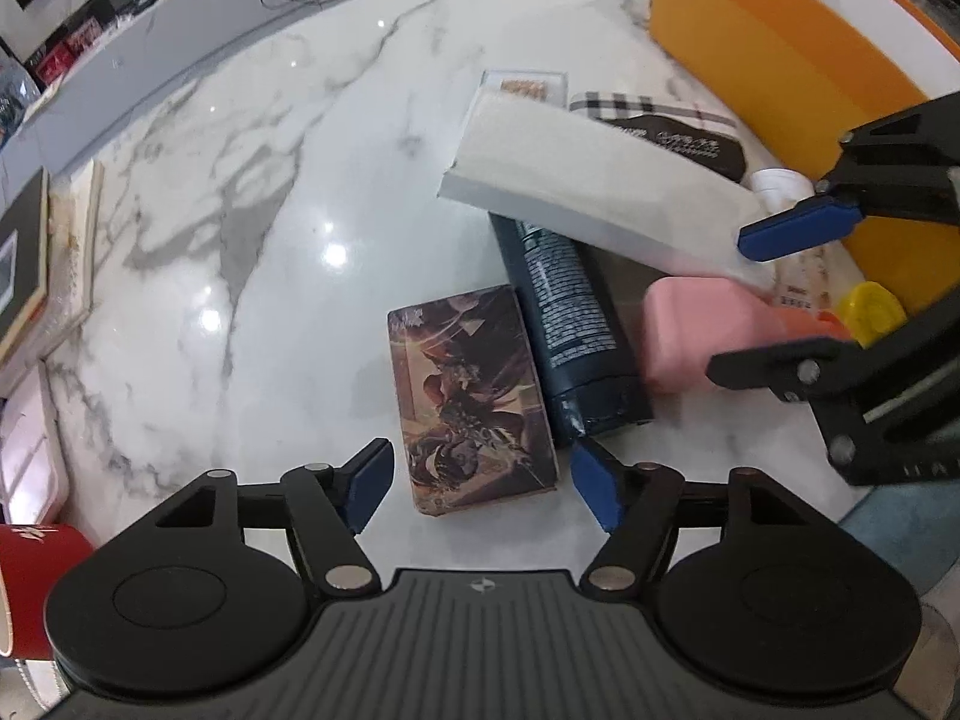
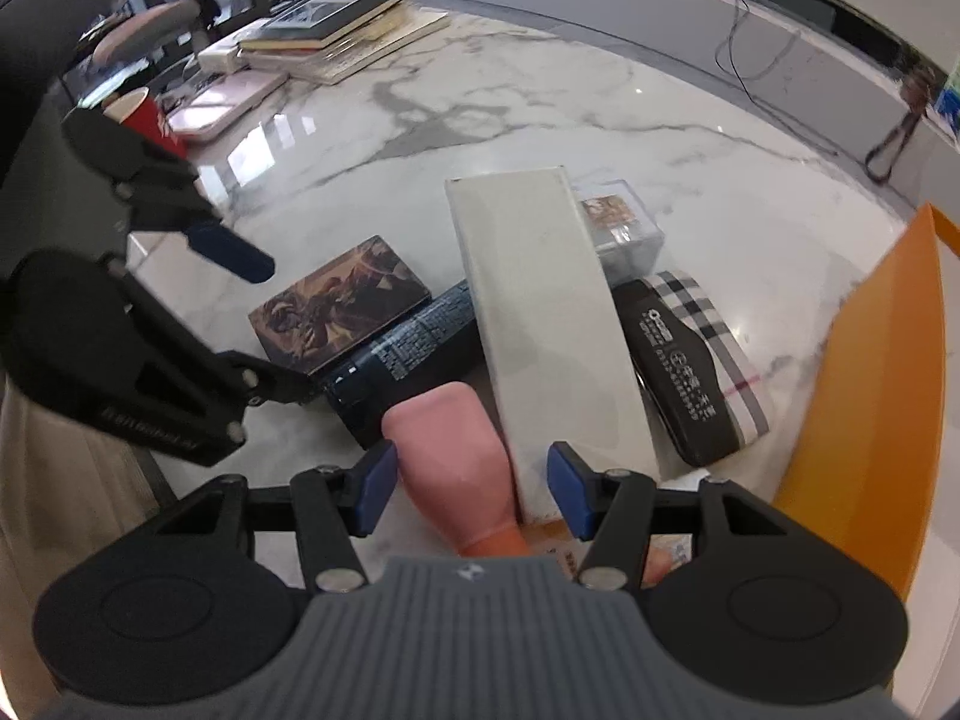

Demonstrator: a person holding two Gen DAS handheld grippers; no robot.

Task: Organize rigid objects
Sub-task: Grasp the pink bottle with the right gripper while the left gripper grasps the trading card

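left gripper (image 1: 483,483) spread wide, right gripper (image 2: 474,489) likewise

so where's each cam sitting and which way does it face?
Left wrist: on the left gripper, low over the marble table, facing the illustrated card box; the right gripper enters at right.
Right wrist: on the right gripper, facing the long white box and pink bottle; the left gripper shows at left.
Shared: the white box, pink bottle, card box, orange bin.
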